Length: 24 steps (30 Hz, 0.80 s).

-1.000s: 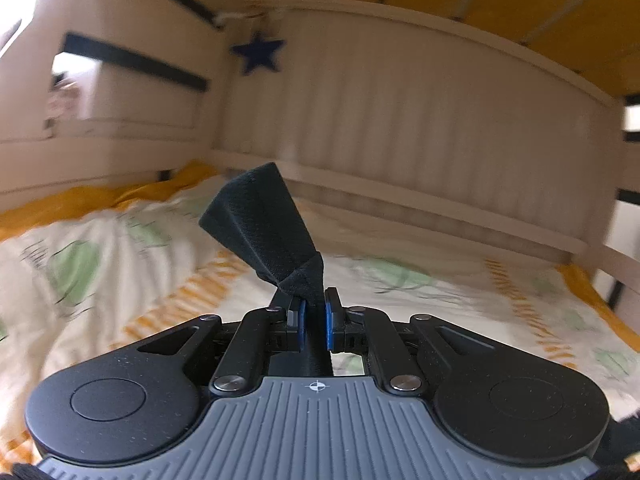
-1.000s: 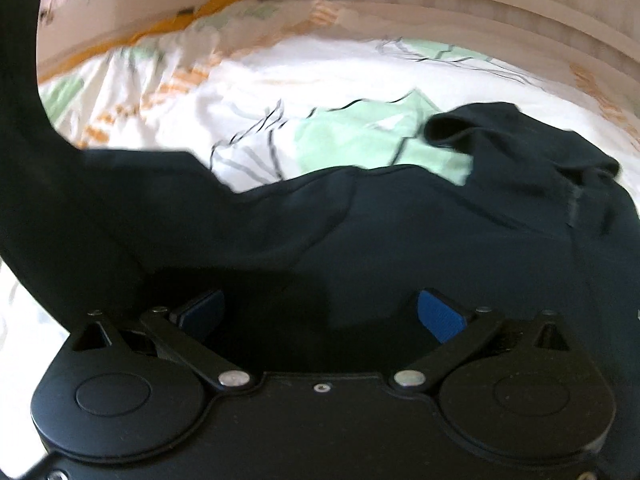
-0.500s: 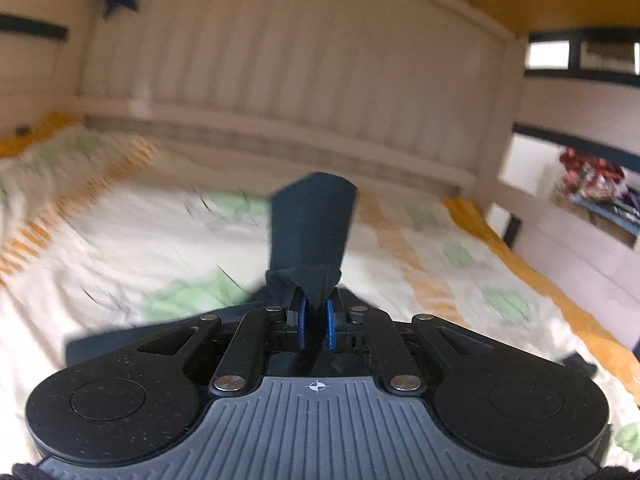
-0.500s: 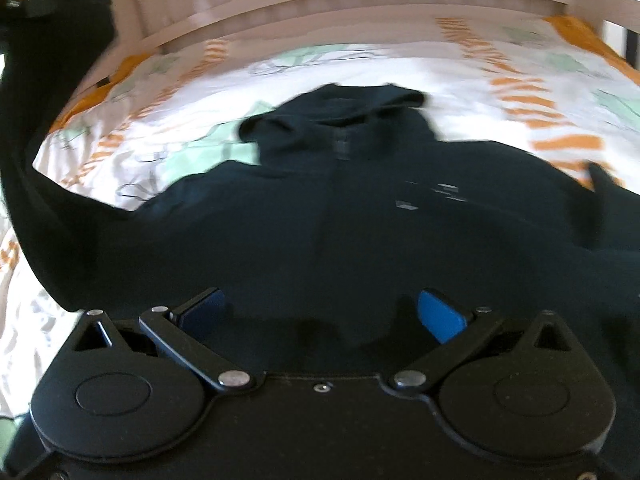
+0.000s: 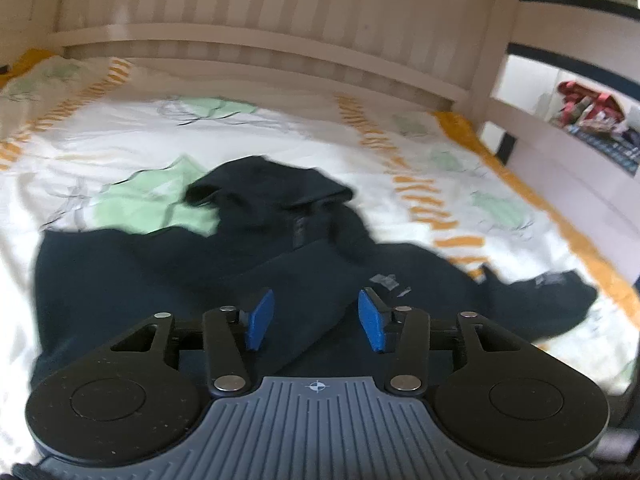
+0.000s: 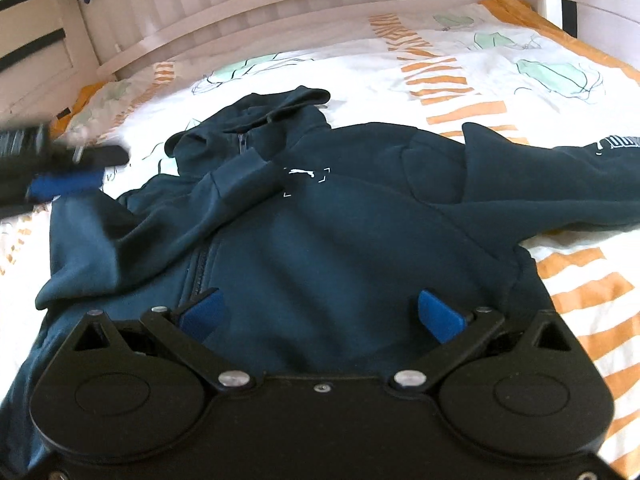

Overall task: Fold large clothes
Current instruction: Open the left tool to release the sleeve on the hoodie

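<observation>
A dark navy zip hoodie [image 6: 320, 240] lies front up on the bed, hood toward the headboard. Its left sleeve [image 6: 236, 184] is folded across the chest, cuff near the white logo. Its right sleeve [image 6: 560, 184] lies out to the right. My right gripper [image 6: 320, 314] is open and empty over the hoodie's lower part. My left gripper [image 5: 316, 318] is open and empty above the hoodie [image 5: 200, 280]; it also shows blurred at the left of the right wrist view [image 6: 60, 176].
The bed has a white cover [image 6: 500, 68] with green and orange prints. A white slatted headboard [image 5: 280, 20] runs along the far side. A side rail [image 5: 560, 128] stands at the right, with a shelf of items behind it.
My left gripper was shut on the sleeve cuff and carried it rightward over the hoodie. It has now opened and let the sleeve fall across the chest. The right gripper stayed open.
</observation>
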Motion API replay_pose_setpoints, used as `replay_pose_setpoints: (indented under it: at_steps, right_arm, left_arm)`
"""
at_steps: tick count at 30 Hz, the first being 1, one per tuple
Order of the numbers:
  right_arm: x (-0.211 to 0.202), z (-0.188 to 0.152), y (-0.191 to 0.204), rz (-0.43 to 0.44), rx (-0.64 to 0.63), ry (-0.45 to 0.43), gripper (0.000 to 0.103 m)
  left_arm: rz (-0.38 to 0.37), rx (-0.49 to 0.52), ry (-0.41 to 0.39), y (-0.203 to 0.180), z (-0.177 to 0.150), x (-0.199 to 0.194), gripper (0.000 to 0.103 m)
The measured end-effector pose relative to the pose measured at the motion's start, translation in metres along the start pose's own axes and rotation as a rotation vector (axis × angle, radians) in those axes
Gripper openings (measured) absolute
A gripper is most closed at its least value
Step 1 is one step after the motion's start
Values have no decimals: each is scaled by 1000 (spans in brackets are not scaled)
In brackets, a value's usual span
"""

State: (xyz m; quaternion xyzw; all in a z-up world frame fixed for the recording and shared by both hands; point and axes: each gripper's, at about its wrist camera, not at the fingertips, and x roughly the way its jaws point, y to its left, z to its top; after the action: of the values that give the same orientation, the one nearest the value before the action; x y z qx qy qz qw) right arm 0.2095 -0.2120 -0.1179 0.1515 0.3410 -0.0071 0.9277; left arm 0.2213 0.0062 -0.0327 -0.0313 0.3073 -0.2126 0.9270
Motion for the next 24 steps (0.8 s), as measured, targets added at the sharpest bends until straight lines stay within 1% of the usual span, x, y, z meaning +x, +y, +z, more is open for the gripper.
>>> replay_pose_setpoints:
  at_steps: [2,5,9,11,12,13,14,15,16,19,23,24]
  right_arm:
    - [1,3,0,29,5,-4,102]
    - [3,7,1,72,3,-10,102]
    - [18,24,9,128,6,-15,102]
    - [28,34,15,139,-10,-27,102]
    - [33,37,19,138,-23,-33,98]
    - [39,41,23,136,-37,-36,91]
    - [46,47,27,133,-52,-35,88]
    - [53,50,31,132,-62,-32,87]
    - [59,53,34,131,-69,-30,87]
    - [79,62,41,121,-84,-25,87]
    - [104,71,46,105,-102,13,87]
    - [110,72,47,105,-108,28,83]
  left_arm:
    - [53,4,-1,1,-7,-4,48]
    - [138,-4,36,23,-27,-2,48]
    - [218,-56,80,54,-47,-1,48]
    - [263,-84,113,68,-53,2,48]
    - [273,-102,126,76,-56,5,48]
    - [256,-123,111,81,-57,3,50]
    - [246,-140,101,84,-57,2,50]
    - [242,-142,101,85,-56,1,51]
    - [239,-131,102,85,-56,1,55]
    - [242,-83,101,79,-59,2,61]
    - [240,-62,104,77,-60,3,66]
    - [238,-63,104,76,-61,5,66]
